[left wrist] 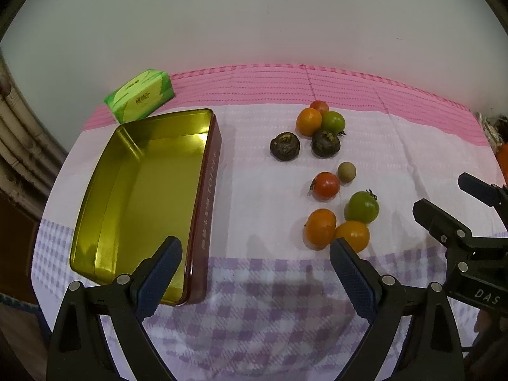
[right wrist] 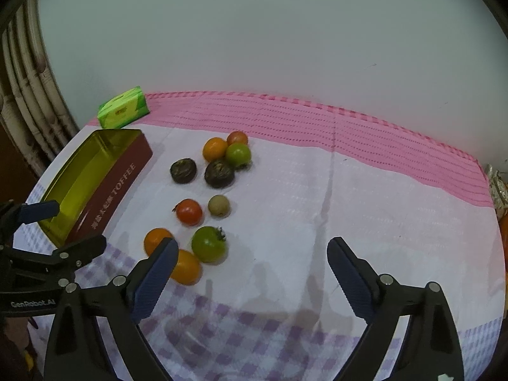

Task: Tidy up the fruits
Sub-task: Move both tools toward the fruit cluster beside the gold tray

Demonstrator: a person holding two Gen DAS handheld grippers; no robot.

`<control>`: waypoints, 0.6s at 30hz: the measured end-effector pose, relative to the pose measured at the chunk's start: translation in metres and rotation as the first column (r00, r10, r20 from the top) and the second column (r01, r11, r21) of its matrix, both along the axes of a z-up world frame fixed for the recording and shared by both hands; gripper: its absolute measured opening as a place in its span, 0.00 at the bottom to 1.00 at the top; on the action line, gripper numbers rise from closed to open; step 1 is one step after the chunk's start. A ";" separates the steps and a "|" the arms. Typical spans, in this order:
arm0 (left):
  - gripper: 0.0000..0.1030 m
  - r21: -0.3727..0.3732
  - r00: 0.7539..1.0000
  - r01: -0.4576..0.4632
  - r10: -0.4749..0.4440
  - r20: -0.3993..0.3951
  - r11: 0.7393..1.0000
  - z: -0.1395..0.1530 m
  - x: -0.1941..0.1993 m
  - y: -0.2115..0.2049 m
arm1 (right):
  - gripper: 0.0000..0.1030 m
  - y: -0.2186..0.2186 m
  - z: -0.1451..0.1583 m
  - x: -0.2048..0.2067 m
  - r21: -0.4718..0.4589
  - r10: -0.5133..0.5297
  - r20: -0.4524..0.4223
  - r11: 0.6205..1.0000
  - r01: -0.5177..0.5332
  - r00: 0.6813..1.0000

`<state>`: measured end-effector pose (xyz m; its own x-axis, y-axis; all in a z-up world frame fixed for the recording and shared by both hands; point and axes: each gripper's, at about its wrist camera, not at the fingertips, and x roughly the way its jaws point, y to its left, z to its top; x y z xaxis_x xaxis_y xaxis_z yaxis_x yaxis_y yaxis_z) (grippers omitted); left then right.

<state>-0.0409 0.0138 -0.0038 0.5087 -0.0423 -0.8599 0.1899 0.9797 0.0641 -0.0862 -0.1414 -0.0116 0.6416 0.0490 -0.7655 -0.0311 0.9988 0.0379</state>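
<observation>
left tool [left wrist: 255,250] spread wide, gripping nothing, poised over the checked cloth [left wrist: 254,324] between the gold-lined toffee tin [left wrist: 139,190] and the near fruits. right tool [right wrist: 252,252] likewise spread wide and bare, just right of the fruits. tin bare inside, at the bench's left. fruits loose on the cloth right of the tin: far cluster around an orange one [left wrist: 308,121], two dark ones, a red one [left wrist: 326,185], a green one [left wrist: 362,207]. green tissue pack [left wrist: 141,96] behind the tin.
</observation>
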 end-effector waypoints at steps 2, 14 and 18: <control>0.92 0.001 1.000 0.001 -0.001 0.007 1.000 -0.001 -0.003 0.003 | 0.90 0.002 0.000 -0.002 -0.001 0.003 -0.007 1.000 -0.003 1.000; 0.91 0.003 1.000 0.003 -0.003 0.009 1.000 -0.006 -0.014 0.010 | 0.79 0.018 -0.005 -0.017 -0.007 0.033 -0.014 0.999 -0.033 0.999; 0.91 0.009 1.000 0.006 -0.006 0.009 1.000 -0.007 -0.017 0.011 | 0.79 0.024 -0.007 -0.020 -0.016 0.040 -0.014 0.999 -0.040 0.999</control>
